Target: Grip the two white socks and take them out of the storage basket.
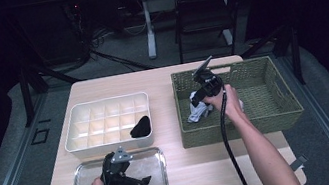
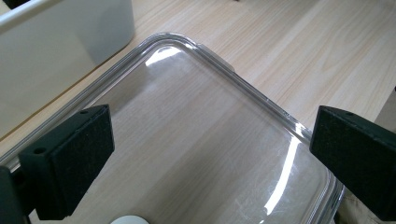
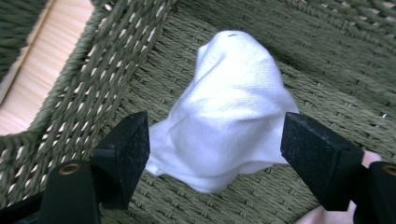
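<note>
A white cloth (image 3: 229, 112) lies crumpled in the near-left corner of the green woven basket (image 1: 286, 102) on the surface's right side. The right hand-held gripper (image 3: 215, 154) straddles it, jaws apart, not pressing. The left hand-held gripper (image 2: 210, 154) hovers released over the clear tray (image 2: 261, 93).

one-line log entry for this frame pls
right gripper: open, jaws either side of white cloth in green woven basket | left gripper: open, over clear tray | black item in white divided box
</note>
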`<state>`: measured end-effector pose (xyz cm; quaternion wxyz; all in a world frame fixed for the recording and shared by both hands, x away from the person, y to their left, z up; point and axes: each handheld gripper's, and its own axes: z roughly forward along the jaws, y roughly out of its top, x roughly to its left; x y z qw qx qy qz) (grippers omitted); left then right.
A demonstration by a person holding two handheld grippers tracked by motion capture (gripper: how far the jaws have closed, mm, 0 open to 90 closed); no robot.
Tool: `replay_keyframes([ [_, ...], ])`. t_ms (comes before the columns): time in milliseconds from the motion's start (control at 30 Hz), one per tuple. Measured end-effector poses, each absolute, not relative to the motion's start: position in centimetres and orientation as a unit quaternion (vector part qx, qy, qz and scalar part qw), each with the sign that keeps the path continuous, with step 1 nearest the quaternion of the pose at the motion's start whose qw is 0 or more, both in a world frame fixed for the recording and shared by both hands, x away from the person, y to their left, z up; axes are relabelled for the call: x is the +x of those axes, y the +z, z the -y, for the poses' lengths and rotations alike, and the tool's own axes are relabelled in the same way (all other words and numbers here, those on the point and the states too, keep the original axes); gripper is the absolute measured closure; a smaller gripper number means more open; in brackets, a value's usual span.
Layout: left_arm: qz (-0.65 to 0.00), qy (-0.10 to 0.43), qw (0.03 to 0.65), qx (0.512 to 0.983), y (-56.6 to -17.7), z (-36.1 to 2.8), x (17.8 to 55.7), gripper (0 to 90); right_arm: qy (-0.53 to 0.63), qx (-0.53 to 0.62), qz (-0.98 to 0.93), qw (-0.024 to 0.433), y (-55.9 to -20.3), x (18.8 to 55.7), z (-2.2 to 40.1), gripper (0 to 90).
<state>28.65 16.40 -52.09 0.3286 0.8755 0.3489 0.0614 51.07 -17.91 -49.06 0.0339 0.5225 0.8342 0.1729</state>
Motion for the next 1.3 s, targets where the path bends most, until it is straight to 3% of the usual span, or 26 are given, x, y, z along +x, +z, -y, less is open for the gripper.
replay_keyframes([
  [300,-0.347,0.061,0.327,0.877,-52.1,-16.4,28.7,0.0,0.154,0.537,-0.829,0.028,-50.0,51.4,17.2,40.8],
  [600,-0.347,0.064,0.328,0.877,-52.0,-16.5,28.6,0.0,0.151,0.556,-0.817,0.039,-50.1,51.1,17.2,67.3],
  [1300,-0.346,0.063,0.329,0.877,-52.1,-16.3,28.6,0.0,0.183,0.531,-0.827,0.030,-47.3,49.1,18.9,69.2],
])
